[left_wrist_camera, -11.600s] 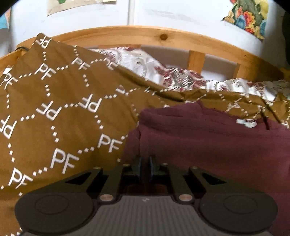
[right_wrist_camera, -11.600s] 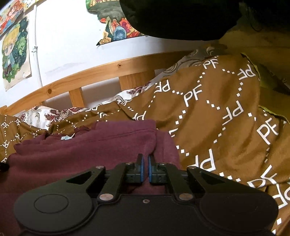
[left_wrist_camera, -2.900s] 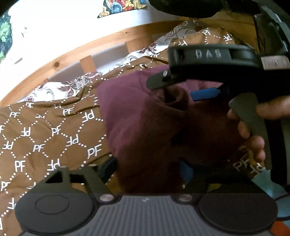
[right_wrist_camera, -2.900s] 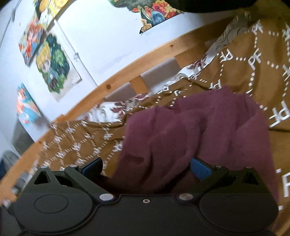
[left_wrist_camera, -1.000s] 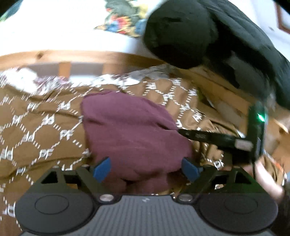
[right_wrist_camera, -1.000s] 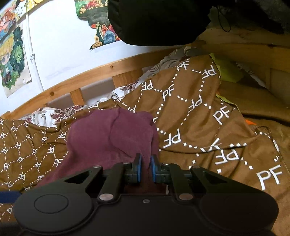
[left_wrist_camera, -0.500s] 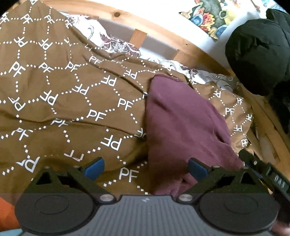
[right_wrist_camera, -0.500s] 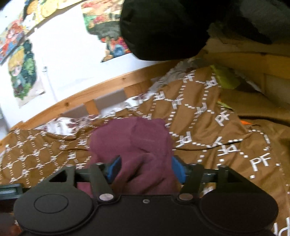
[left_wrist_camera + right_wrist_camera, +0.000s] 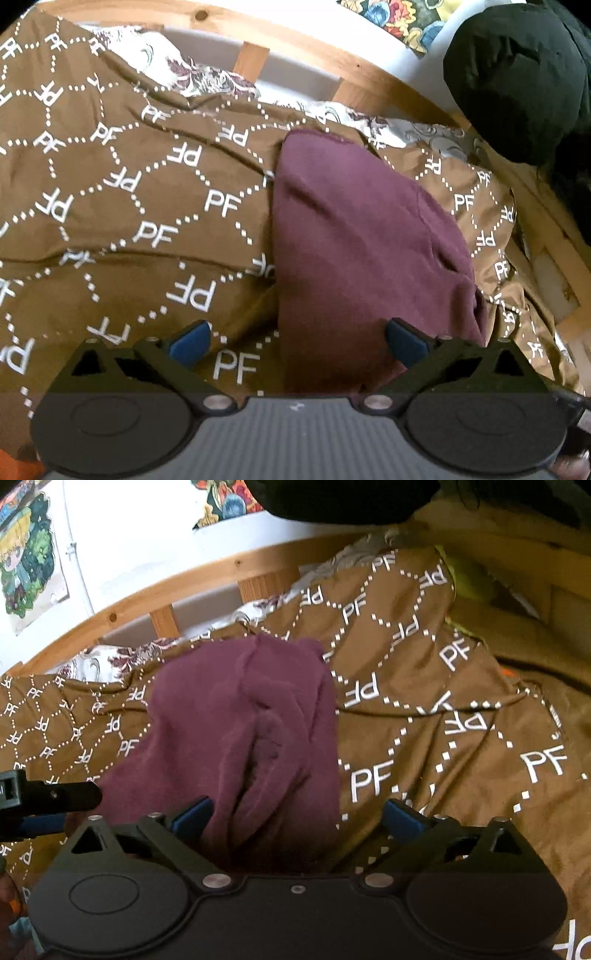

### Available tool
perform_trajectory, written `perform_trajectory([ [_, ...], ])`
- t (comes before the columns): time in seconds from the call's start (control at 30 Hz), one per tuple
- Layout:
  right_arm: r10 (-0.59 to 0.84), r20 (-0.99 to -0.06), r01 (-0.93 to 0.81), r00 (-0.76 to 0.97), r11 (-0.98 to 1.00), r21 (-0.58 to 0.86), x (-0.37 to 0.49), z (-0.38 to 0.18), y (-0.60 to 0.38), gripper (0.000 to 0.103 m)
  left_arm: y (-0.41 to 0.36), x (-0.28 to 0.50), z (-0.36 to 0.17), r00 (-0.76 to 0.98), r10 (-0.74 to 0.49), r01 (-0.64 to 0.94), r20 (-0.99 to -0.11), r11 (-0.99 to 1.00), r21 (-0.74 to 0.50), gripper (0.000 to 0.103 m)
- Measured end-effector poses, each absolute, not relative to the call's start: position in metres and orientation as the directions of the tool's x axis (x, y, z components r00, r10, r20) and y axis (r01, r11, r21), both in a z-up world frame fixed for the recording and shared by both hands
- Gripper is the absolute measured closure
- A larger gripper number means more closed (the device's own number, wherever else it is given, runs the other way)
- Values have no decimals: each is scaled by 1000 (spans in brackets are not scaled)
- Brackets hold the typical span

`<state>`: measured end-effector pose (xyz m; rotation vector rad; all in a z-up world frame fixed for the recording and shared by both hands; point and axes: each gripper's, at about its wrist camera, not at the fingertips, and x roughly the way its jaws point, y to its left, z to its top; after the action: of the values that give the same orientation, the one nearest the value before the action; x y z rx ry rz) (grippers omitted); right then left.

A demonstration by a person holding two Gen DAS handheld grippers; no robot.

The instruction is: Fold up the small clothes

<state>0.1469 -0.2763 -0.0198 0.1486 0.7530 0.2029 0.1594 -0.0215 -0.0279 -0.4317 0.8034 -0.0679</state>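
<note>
Left wrist view: maroon garment (image 9: 369,236) lies folded in a narrow stack on the brown blanket (image 9: 122,206) of the bed, its long axis running away from the camera toward the wooden rail (image 9: 295,48). Left gripper (image 9: 295,341) is spread wide; the garment's near end sits between its blue pads (image 9: 188,341) but neither pad presses on it. Released.

Right wrist view: same garment (image 9: 243,731), seen from its other side, with a bunched ridge down the middle of the top layer. Right gripper (image 9: 295,818) jaws are opening; cloth lies between them, pads clear of it. Nothing gripped. The left gripper (image 9: 48,797) shows at the left edge, just beside the garment.

Handling, judged: soft, thick, fleece-like knit. Light, limp, no stiffness of its own, so any lifted edge will droop and drag the layers under it. Not fragile, not slippery; pads should bite well. Best hold is on a near corner or along the folded edge, pinching all layers together; grabbing the central ridge would likely pull the stack apart.

Edges and room: the left long edge is clean and straight, the right long edge rounder and puffier. Blanket is rumpled and soft beneath, so pressing down gives little support. Open blanket on both sides of the garment. Rail and patterned sheet (image 9: 207,77) bound the far side; a dark bulky mass (image 9: 517,74) sits far right.
</note>
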Motion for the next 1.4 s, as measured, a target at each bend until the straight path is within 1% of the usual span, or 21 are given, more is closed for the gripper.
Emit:
perform_trajectory([
  [0.13, 253, -676, -121, 692, 964, 237, 151, -27, -282, 1, -19, 156, -43, 679, -242, -103, -694, 903, -416, 0],
  [0.2, 271, -668, -119, 693, 957, 265, 152, -28, -285, 1, -18, 155, -49, 669, -252, -108, -699, 898, -427, 0],
  [0.4, 277, -555, -81, 784, 933, 351, 145, -18, -297, 1, -27, 153, -60, 656, -258, -88, -709, 907, -412, 0],
  [0.5, 207, -542, -58, 814, 959, 279, 144, -20, -294, 1, -30, 152, -60, 661, -253, -78, -707, 913, -400, 0],
  [0.6, 134, -570, -43, 810, 984, 171, 144, -24, -288, 1, -29, 151, -61, 664, -260, -76, -701, 909, -409, 0],
  [0.67, 98, -596, -18, 797, 990, 138, 147, -28, -287, 1, -29, 150, -61, 669, -258, -72, -697, 911, -406, 0],
  [0.8, 83, -619, 9, 781, 990, 143, 148, -35, -292, 1, -30, 150, -61, 673, -256, -70, -694, 912, -404, 0],
  [1.13, 80, -621, 18, 780, 988, 150, 148, -39, -292, 1, -29, 150, -61, 676, -257, -68, -691, 912, -405, 0],
  [1.2, 67, -590, 15, 804, 991, 133, 143, -33, -288, 1, -28, 150, -61, 676, -258, -67, -691, 912, -405, 0],
  [1.33, 60, -452, -38, 890, 998, 58, 129, -19, -275, 1, -28, 149, -61, 675, -257, -66, -691, 912, -405, 0],
  [1.4, 81, -407, -66, 910, 996, 53, 128, -16, -274, 1, -28, 149, -61, 675, -258, -66, -691, 912, -405, 0],
])
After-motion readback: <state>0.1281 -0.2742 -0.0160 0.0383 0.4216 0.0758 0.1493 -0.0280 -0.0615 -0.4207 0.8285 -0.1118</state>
